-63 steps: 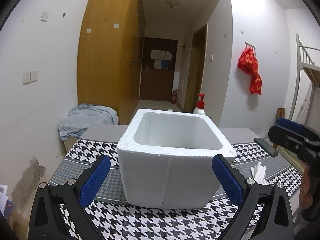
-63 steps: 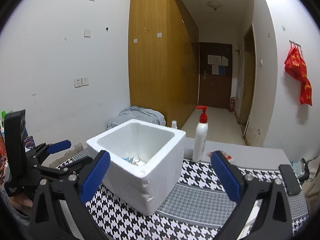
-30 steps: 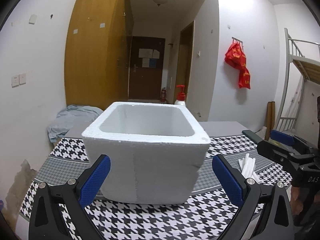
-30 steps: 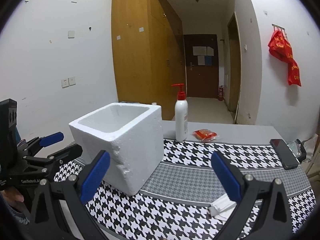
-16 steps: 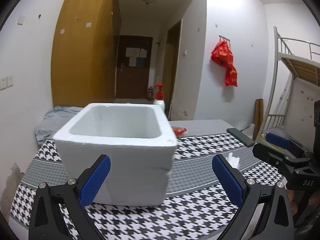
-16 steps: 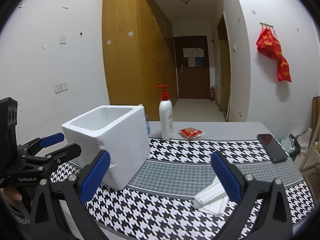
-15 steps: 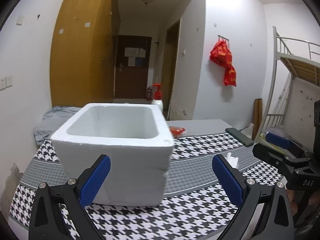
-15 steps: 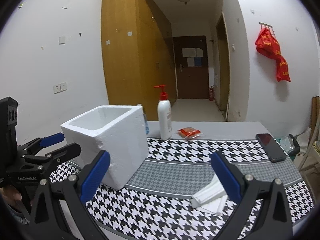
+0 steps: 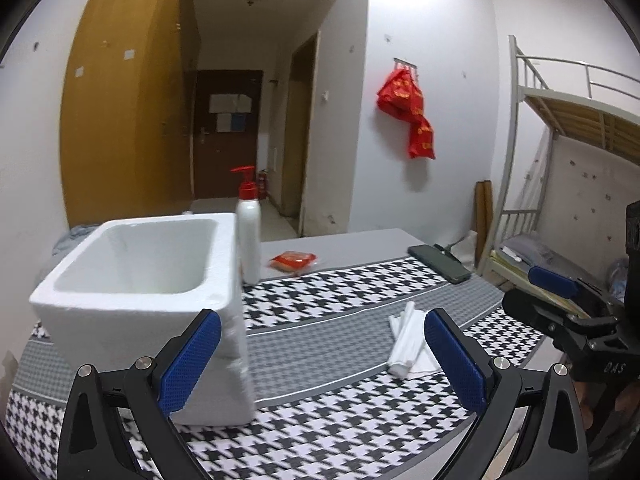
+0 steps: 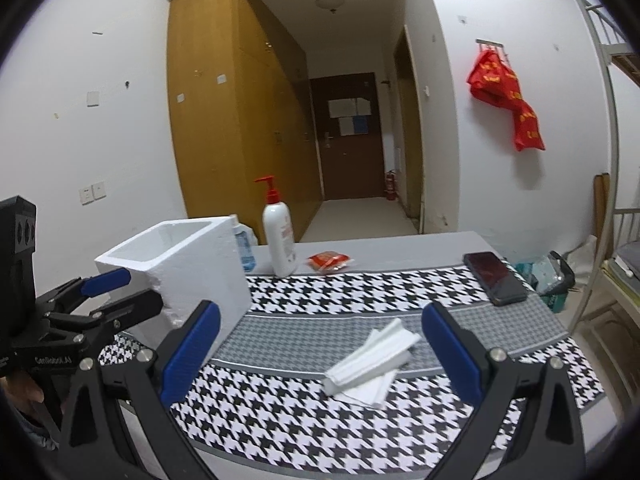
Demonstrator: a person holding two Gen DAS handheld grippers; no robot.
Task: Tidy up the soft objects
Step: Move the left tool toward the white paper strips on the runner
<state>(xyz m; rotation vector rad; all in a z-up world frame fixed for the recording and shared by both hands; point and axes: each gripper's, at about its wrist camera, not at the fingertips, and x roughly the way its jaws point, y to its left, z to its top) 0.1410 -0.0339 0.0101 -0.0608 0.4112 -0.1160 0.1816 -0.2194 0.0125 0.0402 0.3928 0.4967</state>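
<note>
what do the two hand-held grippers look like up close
Both match: the left hand-held gripper and right hand-held gripper have matte black angular arms with silver bolt heads, and each finger carries a blue pad with a dotted grip texture. White lettering is printed on each black body, too small to read with certainty. No cables or sleeves are visible.

Left wrist view: low over the near edge of the table (image 9: 360, 240), facing the far door, foam box (image 9: 140, 300) close at left. Right wrist view: same direction, further right, foam box (image 10: 192, 272) further off. Both share the box, pump bottle (image 9: 248, 236) and folded white cloth (image 10: 368, 360).
</note>
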